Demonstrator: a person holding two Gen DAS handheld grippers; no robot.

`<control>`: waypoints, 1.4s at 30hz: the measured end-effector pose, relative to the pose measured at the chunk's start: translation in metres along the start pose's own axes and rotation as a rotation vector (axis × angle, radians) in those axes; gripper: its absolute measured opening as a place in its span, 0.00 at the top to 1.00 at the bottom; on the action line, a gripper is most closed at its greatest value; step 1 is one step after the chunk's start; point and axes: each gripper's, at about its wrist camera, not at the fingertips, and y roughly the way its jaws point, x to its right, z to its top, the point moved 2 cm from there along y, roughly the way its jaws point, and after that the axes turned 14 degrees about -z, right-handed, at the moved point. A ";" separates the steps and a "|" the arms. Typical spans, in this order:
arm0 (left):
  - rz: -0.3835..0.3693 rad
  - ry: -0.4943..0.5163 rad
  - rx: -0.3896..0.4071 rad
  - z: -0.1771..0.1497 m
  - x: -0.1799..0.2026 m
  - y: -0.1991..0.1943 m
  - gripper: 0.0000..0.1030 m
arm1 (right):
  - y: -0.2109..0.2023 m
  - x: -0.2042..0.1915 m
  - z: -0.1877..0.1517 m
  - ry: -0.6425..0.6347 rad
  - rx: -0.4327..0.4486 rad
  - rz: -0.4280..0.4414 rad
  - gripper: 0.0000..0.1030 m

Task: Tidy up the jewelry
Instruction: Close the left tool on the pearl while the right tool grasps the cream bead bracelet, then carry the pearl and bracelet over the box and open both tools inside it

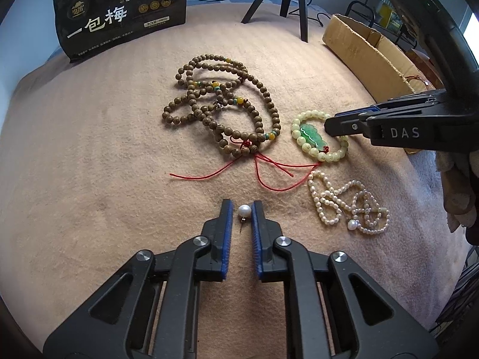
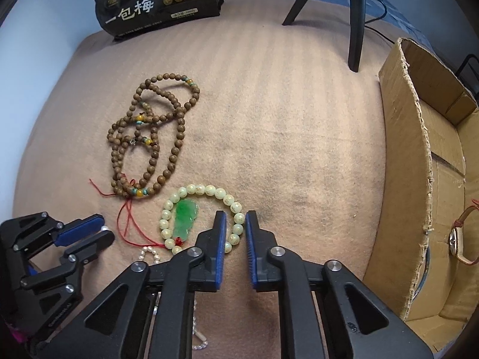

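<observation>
A pearl earring (image 1: 244,211) lies on the tan cloth between the open fingers of my left gripper (image 1: 242,209), not clamped. A brown wooden bead necklace (image 1: 221,101) with a red cord lies beyond it, also in the right wrist view (image 2: 149,131). A pale green bead bracelet (image 2: 203,218) with a green jade pendant (image 2: 186,218) lies to the right. My right gripper (image 2: 235,220) is open, its fingers straddling the bracelet's beads; it also shows in the left wrist view (image 1: 338,127). A pearl necklace (image 1: 347,203) lies nearer right.
A cardboard box (image 2: 413,179) at the right holds a watch (image 2: 458,239) with a brown strap. A black snack bag (image 1: 119,15) stands at the back left. Tripod legs (image 2: 353,21) stand at the back. The left gripper shows at the right wrist view's left edge (image 2: 86,233).
</observation>
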 end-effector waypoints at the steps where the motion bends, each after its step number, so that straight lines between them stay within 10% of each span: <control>1: 0.000 0.000 0.001 0.000 0.000 0.000 0.92 | 0.000 -0.001 0.000 -0.004 0.003 0.000 0.94; 42: -0.096 0.042 0.175 0.034 0.062 -0.060 0.93 | -0.115 0.064 -0.007 0.100 0.281 0.039 0.94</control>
